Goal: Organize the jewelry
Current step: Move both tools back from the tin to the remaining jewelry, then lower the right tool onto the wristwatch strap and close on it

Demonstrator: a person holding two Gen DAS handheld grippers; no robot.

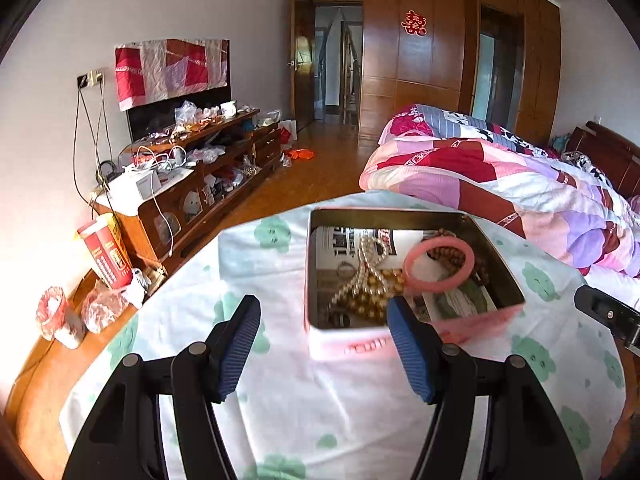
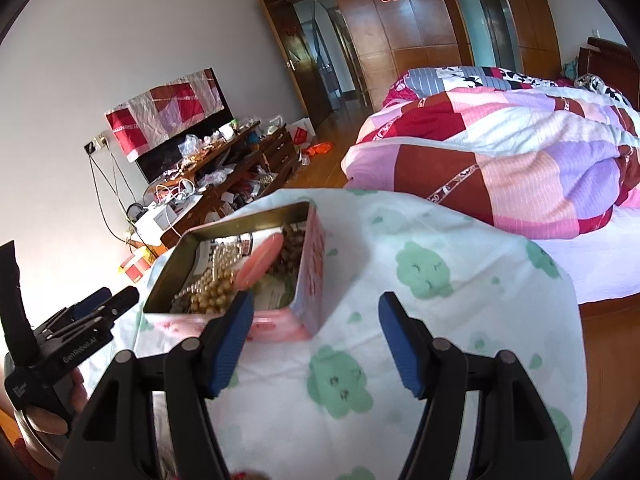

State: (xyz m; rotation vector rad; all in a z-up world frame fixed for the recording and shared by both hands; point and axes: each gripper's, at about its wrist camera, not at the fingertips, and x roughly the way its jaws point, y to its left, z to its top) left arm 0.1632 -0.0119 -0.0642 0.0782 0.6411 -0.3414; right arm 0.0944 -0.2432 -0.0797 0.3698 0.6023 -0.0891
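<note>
An open pink tin box (image 1: 352,346) stands on the cloth-covered table (image 1: 280,408). Inside lie a pink bangle (image 1: 439,266), a pearl necklace (image 1: 366,264), gold beads (image 1: 372,300) and a brown bead bracelet (image 1: 452,254). My left gripper (image 1: 324,320) is open and empty, just in front of the box's near wall. In the right wrist view the box (image 2: 308,276) sits left of centre with the bangle (image 2: 256,266) and gold beads (image 2: 212,294) inside. My right gripper (image 2: 316,316) is open and empty, at the box's near right corner. The left gripper (image 2: 100,304) shows at far left.
A bed with a patchwork quilt (image 1: 520,184) lies right of the table. A cluttered wooden TV cabinet (image 1: 200,168) runs along the left wall. A red carton (image 1: 106,256) and plastic bags (image 1: 100,308) sit left of the table. The right gripper's body (image 1: 608,312) shows at the right edge.
</note>
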